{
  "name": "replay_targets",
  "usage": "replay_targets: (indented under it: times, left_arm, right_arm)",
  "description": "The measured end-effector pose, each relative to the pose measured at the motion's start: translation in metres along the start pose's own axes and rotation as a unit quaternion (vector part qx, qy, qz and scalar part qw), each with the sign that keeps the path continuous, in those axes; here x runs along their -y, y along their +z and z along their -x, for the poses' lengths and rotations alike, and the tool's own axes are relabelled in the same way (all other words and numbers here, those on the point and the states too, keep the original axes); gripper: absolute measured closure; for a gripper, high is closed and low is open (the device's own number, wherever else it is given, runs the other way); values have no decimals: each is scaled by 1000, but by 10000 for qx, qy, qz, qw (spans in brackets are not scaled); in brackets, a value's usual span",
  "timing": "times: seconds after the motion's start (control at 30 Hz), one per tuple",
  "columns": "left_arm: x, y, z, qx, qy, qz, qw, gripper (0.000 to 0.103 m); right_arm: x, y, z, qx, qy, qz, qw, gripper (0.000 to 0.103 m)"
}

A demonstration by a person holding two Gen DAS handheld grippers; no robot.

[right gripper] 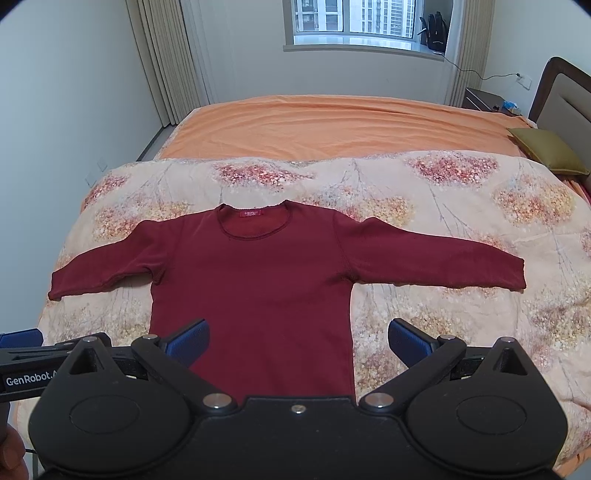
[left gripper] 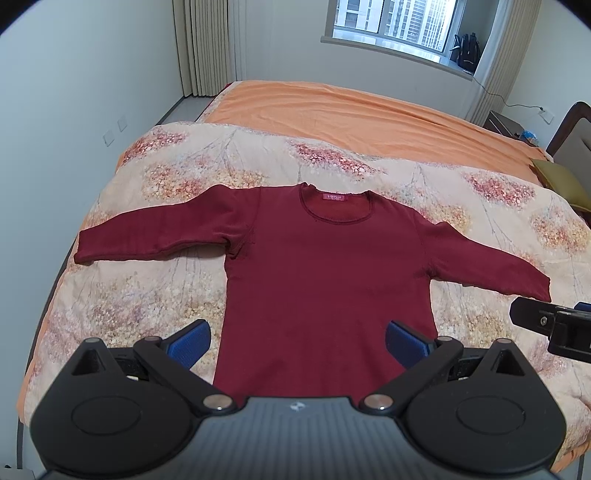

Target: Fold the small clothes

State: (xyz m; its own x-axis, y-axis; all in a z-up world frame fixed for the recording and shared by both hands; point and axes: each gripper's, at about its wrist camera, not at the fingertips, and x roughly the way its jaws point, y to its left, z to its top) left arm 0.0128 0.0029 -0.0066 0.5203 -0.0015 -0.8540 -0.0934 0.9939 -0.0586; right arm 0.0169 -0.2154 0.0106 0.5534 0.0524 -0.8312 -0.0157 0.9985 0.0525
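Note:
A dark red long-sleeved top point(left gripper: 325, 273) lies flat on a floral quilt point(left gripper: 147, 295), collar away from me, both sleeves spread out sideways. It also shows in the right wrist view point(right gripper: 255, 280). My left gripper point(left gripper: 298, 341) is open and empty, held above the top's lower hem. My right gripper point(right gripper: 298, 341) is open and empty above the hem's right part. The right gripper's body shows at the right edge of the left wrist view point(left gripper: 554, 325), near the right cuff.
The quilt point(right gripper: 461, 314) covers the near part of a bed with an orange sheet point(right gripper: 332, 125). An olive pillow point(right gripper: 546, 151) and a headboard point(right gripper: 565, 96) are at the right. Walls, curtains and a window point(right gripper: 354, 18) stand beyond.

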Motion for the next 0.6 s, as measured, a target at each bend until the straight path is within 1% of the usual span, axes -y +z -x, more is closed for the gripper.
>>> replay_targets:
  times: [0.6]
  left_arm:
    - [-1, -1, -1, -9, -24, 5, 10000, 0]
  right_arm:
    - [-1, 1, 0, -9, 9, -6, 10000, 0]
